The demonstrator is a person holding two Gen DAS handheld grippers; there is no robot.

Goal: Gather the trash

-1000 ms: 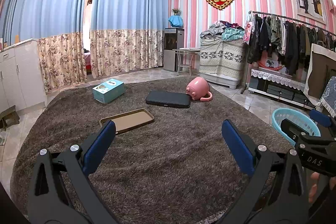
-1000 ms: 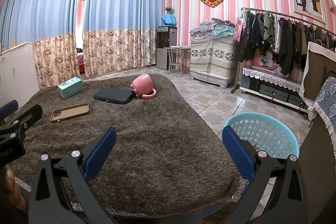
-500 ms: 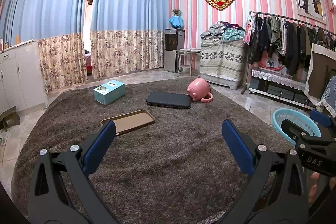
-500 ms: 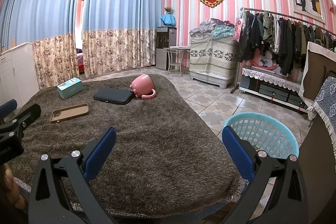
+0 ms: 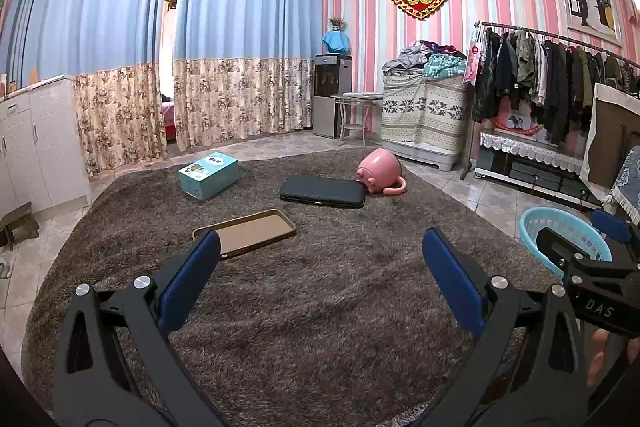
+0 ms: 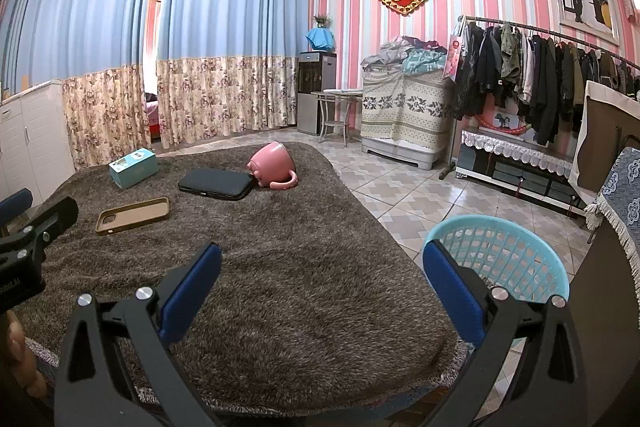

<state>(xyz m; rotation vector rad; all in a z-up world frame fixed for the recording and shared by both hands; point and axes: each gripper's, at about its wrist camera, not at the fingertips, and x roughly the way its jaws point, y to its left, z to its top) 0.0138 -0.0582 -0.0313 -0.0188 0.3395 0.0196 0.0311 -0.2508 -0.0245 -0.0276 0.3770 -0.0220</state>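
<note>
- Four things lie on the brown shaggy cover (image 6: 304, 267): a teal box (image 5: 209, 175) at the far left, a tan phone case (image 5: 245, 233) lying open side up nearer the grippers, a black flat case (image 5: 322, 191) mid-cover, and a pink mug (image 5: 380, 177) tipped on its side, touching or just beside the black case's far end.
- The light blue basket (image 6: 504, 251) stands on the tiled floor just off the cover's right edge, apart from all four things.
- Progress: none of the four is in the basket. Judging by that, collecting is still open for whichever of them counts as trash. Whether other pieces already went in can't be settled from here.
- Left gripper (image 5: 320, 281): fingers spread wide, nothing between them, hovering over the near part of the cover.
- Right gripper (image 6: 322, 285): fingers also spread wide and holding nothing, over the near right edge, with the basket just behind its right finger.
- Hidden or unclear:
  - The basket's bottom is blocked by the right finger and its own wall, so its contents are unknown.
  - Print on the teal box is too small to read.
  - What the cover lies on is not visible.
  - Of the person, only fingertips show at the frame edges.
</note>
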